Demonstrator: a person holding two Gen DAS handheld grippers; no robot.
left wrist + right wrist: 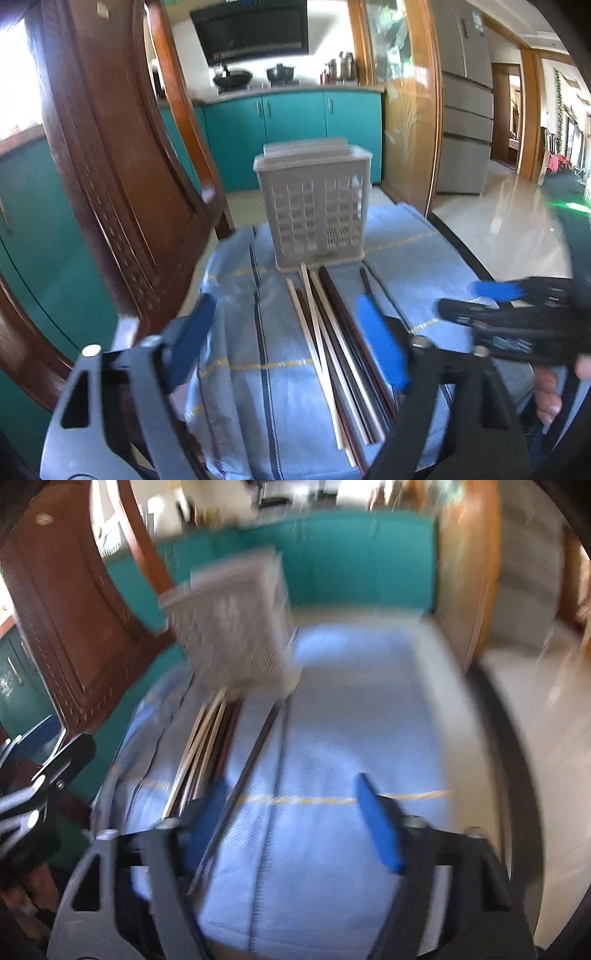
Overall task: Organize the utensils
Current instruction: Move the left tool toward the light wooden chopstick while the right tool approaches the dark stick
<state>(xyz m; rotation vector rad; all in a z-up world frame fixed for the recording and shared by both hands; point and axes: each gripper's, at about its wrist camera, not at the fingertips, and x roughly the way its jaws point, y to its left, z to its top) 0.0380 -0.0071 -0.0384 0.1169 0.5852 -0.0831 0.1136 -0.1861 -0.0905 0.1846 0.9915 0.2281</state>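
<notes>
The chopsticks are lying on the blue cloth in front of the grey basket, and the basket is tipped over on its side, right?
Not quite. The basket stands upright, as the left wrist view shows. The chopsticks do lie on the blue cloth in front of it.

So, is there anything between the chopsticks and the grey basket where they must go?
Nothing visible. The chopsticks lie on the blue cloth with their far ends at the foot of the grey basket. Its open top is not covered. Both pairs of jaws are open and hold nothing.
</notes>
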